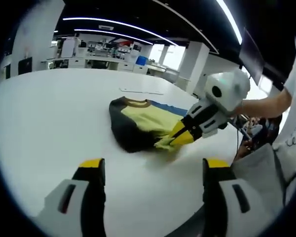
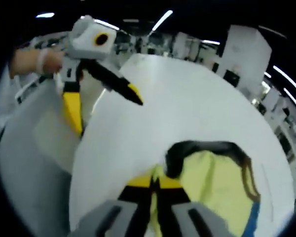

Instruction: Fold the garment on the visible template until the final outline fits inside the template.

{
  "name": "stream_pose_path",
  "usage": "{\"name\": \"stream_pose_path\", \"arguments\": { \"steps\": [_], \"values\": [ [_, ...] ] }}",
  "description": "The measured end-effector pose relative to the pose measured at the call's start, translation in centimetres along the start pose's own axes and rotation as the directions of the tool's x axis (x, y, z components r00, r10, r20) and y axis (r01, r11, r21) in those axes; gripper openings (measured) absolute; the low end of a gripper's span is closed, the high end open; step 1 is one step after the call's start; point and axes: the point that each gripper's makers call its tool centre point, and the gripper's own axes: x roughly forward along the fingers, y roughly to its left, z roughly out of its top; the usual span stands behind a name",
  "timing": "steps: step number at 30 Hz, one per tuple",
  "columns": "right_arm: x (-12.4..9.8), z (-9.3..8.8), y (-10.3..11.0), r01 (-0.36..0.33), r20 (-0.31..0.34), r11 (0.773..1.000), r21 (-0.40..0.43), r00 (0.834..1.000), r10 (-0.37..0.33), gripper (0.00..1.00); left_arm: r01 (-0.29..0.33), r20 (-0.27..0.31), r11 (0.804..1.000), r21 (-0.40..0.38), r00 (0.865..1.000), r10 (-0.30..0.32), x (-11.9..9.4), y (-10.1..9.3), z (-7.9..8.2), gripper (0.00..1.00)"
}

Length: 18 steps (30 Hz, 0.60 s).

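Garment (image 1: 138, 123), yellow and black, lies partly folded.

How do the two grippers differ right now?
The left gripper has its jaws spread wide and holds nothing, hovering over the white table; the right gripper has its jaws shut on the edge of the yellow and black shirt. The left sits away from the shirt; the right touches it. Both have yellow-tipped black jaws.
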Motion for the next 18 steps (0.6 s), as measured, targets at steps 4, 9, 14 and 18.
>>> {"name": "stream_pose_path", "arguments": {
  "steps": [4, 9, 14, 18],
  "values": [
    [-1.3, 0.9, -1.8, 0.015, 0.063, 0.995, 0.094, 0.998, -0.021, 0.0, 0.002, -0.003, 1.0, -0.003, 1.0, -0.002, 0.1, 0.0, -0.1, 0.78],
    [-3.5, 2.4, -4.5, 0.035, 0.156, 0.972, 0.233, 0.985, -0.073, 0.0, 0.007, -0.007, 1.0, -0.004, 1.0, -0.007, 0.2, -0.2, -0.2, 0.78],
    [-5.9, 3.2, -7.0, 0.058, 0.222, 0.937, 0.344, 0.965, -0.141, 0.0, 0.011, -0.005, 1.0, -0.002, 1.0, -0.011, 0.4, -0.4, -0.1, 0.78],
    [-7.5, 2.7, -9.0, 0.096, 0.227, 0.922, 0.376, 0.955, -0.192, 0.0, 0.015, -0.006, 1.0, 0.0, 1.0, -0.015, 0.6, -0.4, 0.0, 0.78]
  ]
}}
